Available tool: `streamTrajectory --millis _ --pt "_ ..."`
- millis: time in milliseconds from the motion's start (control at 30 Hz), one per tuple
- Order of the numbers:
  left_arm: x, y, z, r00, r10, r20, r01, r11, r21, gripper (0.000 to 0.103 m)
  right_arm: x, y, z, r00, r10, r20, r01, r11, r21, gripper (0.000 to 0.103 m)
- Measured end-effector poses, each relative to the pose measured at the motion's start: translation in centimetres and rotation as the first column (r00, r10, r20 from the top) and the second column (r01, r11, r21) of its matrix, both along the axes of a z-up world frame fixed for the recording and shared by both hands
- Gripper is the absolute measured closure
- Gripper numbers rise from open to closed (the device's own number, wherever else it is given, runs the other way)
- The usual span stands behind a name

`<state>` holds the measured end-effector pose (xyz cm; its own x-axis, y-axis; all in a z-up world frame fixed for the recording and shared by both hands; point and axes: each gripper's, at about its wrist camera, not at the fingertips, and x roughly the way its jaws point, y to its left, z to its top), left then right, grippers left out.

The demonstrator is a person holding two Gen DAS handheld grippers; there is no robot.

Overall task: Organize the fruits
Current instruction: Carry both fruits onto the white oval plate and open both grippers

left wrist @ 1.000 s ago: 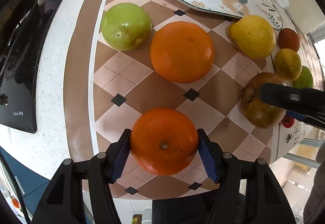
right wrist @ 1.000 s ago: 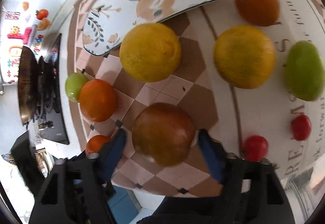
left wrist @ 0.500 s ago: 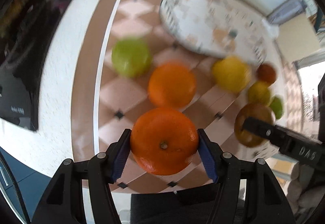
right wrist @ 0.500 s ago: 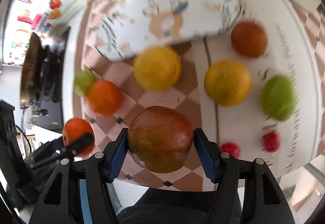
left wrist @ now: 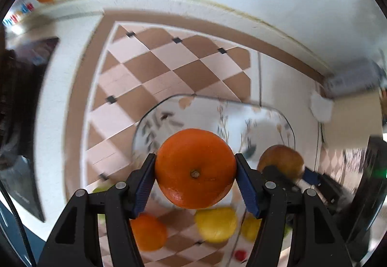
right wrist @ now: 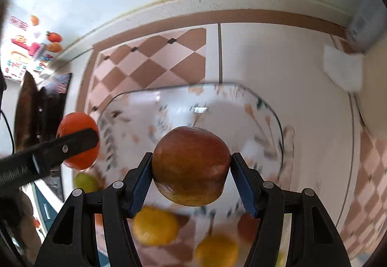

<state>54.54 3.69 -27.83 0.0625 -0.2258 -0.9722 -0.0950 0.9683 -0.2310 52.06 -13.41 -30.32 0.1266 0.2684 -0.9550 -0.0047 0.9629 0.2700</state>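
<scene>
Left wrist view: left hand-held gripper (left wrist: 195,176) pinches orange (left wrist: 195,168); right hand-held gripper (right wrist: 191,171) pinches brownish apple (right wrist: 191,165). Simultaneous release over plate (right wrist: 278,126) risks collision and rolling.

- Left black two-finger gripper with blue pads (left wrist: 195,179): jaws clamped on a round orange fruit (left wrist: 195,168), one pad on each side, fruit seated between the fingertips and lifted clear of the surface.
- Right black two-finger gripper with blue pads (right wrist: 191,177): jaws clamped on a round red-brown fruit (right wrist: 191,165), pads flat on both flanks, also held aloft.
- Both grippers side by side, near each other, at about the same height.
- Each shows in the other's wrist view: right at the left view's right edge, left at the right view's left edge.
</scene>
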Motion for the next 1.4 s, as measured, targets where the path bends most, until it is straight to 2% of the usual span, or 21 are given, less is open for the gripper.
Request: streamTrajectory --millis 233,433,500,567,633,700,767,900,1033,1233,1400 --pt "3.9 -1.2 -5.2 0.99 0.038 -0.135 -0.044 0.998 -0.048 0.042 3.6 0.4 -3.3 0.996 0.078 -0.04 -0.079 0.997 -0.027 0.037" --pt "4.1 -1.4 -7.1 0.976 0.056 -0.212 -0.07 0.996 -0.06 0.041 5.2 0.6 -3.5 0.992 0.113 -0.061 -0.114 0.993 -0.022 0.036" --pt "4.0 -1.5 -7.1 0.975 0.053 -0.215 -0.067 0.996 -0.059 0.041 5.6 0.5 -3.7 0.99 0.121 -0.072 -0.123 0.992 -0.017 0.035" --pt "3.8 -1.8 -6.8 0.978 0.044 -0.206 -0.055 0.997 -0.052 0.041 5.8 0.3 -3.6 0.989 0.123 -0.083 -0.123 0.992 -0.003 0.023" --pt "4.0 -1.8 -6.5 0.981 0.048 -0.191 -0.061 0.996 -0.063 0.036 5.7 0.4 -3.3 0.989 0.125 -0.082 -0.126 0.992 -0.007 0.02" --pt "4.5 -2.2 -6.3 0.983 0.049 -0.179 -0.06 0.997 -0.056 0.016 5.7 0.4 -3.0 0.988 0.132 -0.08 -0.134 0.991 -0.021 0.018" --pt "4.8 -2.3 -5.8 0.985 0.051 -0.164 -0.06 0.997 -0.048 0.016 5.7 0.5 -2.8 0.988 0.135 -0.081 -0.138 0.99 -0.033 0.014" --pt "4.4 -2.3 -3.9 0.993 0.053 -0.109 -0.054 0.999 -0.003 0.016 4.8 -0.1 -1.4 0.992 0.118 -0.054 -0.122 0.99 -0.076 0.014" --pt "2.9 -2.2 -1.0 0.999 0.042 -0.018 -0.04 0.993 0.111 0.015 3.2 -0.8 0.4 0.996 0.087 -0.022 -0.09 0.987 -0.132 0.013" --pt "-1.9 -1.2 3.1 0.996 0.001 0.089 -0.022 0.972 0.236 0.015 -1.0 -2.4 3.1 1.0 0.027 0.01 -0.025 0.984 -0.177 0.013" --pt "-6.6 -0.8 5.3 0.988 -0.045 0.148 0.004 0.963 0.268 0.015 -4.6 -2.6 5.8 0.999 -0.006 0.052 0.016 0.981 -0.193 0.013"
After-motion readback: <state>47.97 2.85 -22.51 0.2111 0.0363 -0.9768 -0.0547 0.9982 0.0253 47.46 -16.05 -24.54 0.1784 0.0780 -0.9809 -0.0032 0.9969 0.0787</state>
